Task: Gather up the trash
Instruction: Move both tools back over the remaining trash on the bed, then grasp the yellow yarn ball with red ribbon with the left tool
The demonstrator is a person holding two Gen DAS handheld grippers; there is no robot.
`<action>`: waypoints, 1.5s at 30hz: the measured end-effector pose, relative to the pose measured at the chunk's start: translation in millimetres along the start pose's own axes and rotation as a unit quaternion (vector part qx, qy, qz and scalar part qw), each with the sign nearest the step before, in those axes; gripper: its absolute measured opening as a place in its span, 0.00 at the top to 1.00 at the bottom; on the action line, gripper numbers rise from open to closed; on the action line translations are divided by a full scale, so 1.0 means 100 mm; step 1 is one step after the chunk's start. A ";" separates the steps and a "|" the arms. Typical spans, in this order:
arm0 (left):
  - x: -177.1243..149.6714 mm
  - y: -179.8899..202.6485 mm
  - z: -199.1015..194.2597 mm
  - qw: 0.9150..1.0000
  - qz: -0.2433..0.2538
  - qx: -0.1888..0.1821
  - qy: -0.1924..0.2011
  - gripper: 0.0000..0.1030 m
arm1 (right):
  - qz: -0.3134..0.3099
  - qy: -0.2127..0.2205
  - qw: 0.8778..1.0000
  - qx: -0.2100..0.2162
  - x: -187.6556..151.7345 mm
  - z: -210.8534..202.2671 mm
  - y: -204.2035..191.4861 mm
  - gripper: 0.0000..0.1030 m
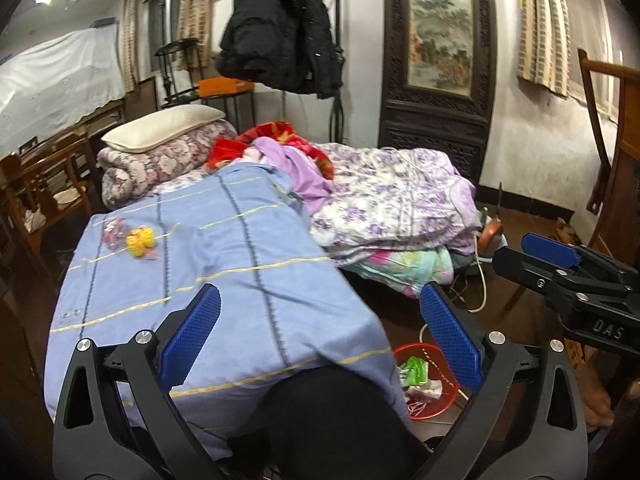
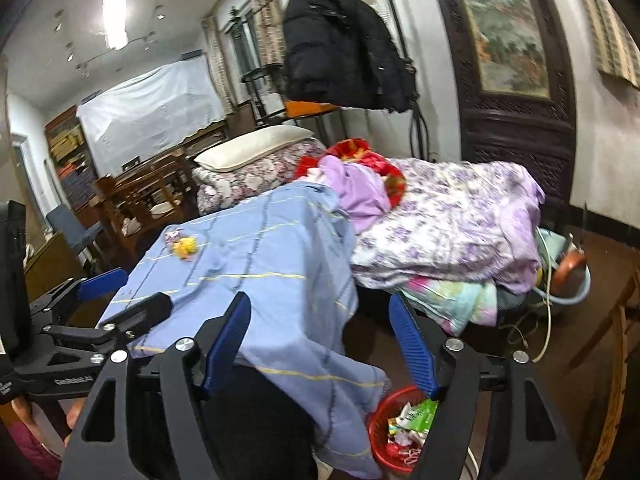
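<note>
Blue sheet w/ wrappers; L tongs & R tongs both apart, empty.

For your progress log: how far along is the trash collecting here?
Done: wrappers already lie in the red basket on the floor. In hand: nothing; the left hand-held gripper and right hand-held gripper are both open and empty. Left: the yellow and pink wrappers on the blue sheet.
</note>
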State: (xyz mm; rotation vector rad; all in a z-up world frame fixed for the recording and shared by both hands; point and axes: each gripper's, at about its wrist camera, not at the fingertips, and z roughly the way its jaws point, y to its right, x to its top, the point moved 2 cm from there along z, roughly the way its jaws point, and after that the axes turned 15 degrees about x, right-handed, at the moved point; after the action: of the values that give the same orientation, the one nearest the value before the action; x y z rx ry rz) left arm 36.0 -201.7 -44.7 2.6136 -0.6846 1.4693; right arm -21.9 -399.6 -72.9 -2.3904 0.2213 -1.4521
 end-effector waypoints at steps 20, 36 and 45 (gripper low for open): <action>-0.21 -1.16 0.86 0.993 -0.085 0.040 -0.069 0.07 | -0.018 -0.102 0.994 0.022 0.03 1.28 -0.82 0.29; -0.10 -2.16 1.75 0.977 -0.142 0.097 -0.126 0.07 | -0.032 -0.100 0.995 -0.001 -0.18 2.24 -0.84 0.29; 0.22 -2.40 2.37 0.973 -0.156 0.090 -0.146 0.07 | -0.058 -0.089 0.994 -0.003 -0.31 2.40 -0.84 0.29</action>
State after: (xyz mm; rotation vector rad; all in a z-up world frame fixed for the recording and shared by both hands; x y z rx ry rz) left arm 332.8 -57.2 -117.5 2.9363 -0.1441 1.1184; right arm 172.1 -263.9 -170.5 -2.5563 0.0448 -1.2762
